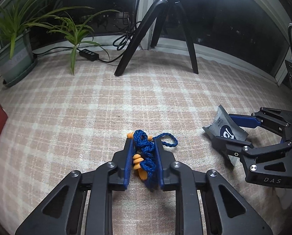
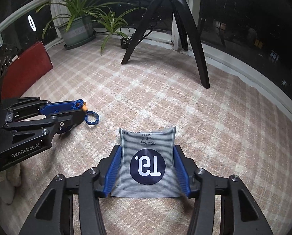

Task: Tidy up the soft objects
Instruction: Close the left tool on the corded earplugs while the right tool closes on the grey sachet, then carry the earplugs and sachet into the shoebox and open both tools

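Earplugs (image 1: 139,164) on a blue braided cord (image 1: 146,146) are sitting bunched between the jaws of the left gripper (image 1: 143,160), which are clenching on the bundle over the plaid cloth (image 1: 106,107) that is covering the surface, well short of its far edge by the window. One loop of cord is trailing out past the right-hand pad and lying on the cloth. Just beside it, the right gripper (image 2: 148,166) is grasping a striped grey sachet (image 2: 148,156), its blue pads (image 2: 114,168) pressing the sachet's two side edges so the packet is bowing slightly between them. Both items are soft, so a clean lift is probably calling for steady, unchanged pressure: squeezing harder is likely to crumple the sachet or squirt an earplug out. Raising each hand straight up before travelling should be keeping the loose loop from snagging on the weave, and keeping the two hands apart is avoiding a tangle. No container or target spot is showing, so the destination is unclear.
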{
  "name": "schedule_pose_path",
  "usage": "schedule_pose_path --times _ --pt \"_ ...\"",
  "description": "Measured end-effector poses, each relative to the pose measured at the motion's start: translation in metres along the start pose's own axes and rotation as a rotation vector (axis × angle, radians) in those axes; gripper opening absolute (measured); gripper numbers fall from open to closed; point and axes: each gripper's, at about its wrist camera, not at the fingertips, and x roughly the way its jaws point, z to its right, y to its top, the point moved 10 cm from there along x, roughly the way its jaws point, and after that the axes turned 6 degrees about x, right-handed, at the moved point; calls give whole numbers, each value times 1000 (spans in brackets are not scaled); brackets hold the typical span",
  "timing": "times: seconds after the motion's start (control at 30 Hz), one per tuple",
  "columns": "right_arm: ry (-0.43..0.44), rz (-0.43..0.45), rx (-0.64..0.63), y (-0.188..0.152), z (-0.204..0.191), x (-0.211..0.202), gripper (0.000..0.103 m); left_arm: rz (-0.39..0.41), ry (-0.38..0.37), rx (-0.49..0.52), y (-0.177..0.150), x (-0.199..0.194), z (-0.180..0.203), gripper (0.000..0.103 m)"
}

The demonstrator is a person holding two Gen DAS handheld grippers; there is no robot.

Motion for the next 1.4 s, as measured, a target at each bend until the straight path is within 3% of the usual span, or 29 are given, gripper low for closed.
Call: schedule_pose_path --times 0.17,0.77,1.07,1.4 --pt "-1 3 12 -1 -1 -1 45 2 -13 -6 0 -3 3 13" --pt "-10 68 39 3 -3 -30 45 112 -61 -65 17 -52 -4 12" --pt "4 140 34 18 -17 -64 45 199 -64 -85 29 -102 -20 12" --pt "5 212 -19 34 -60 -110 45 299 -58 -101 32 -173 -48 12"
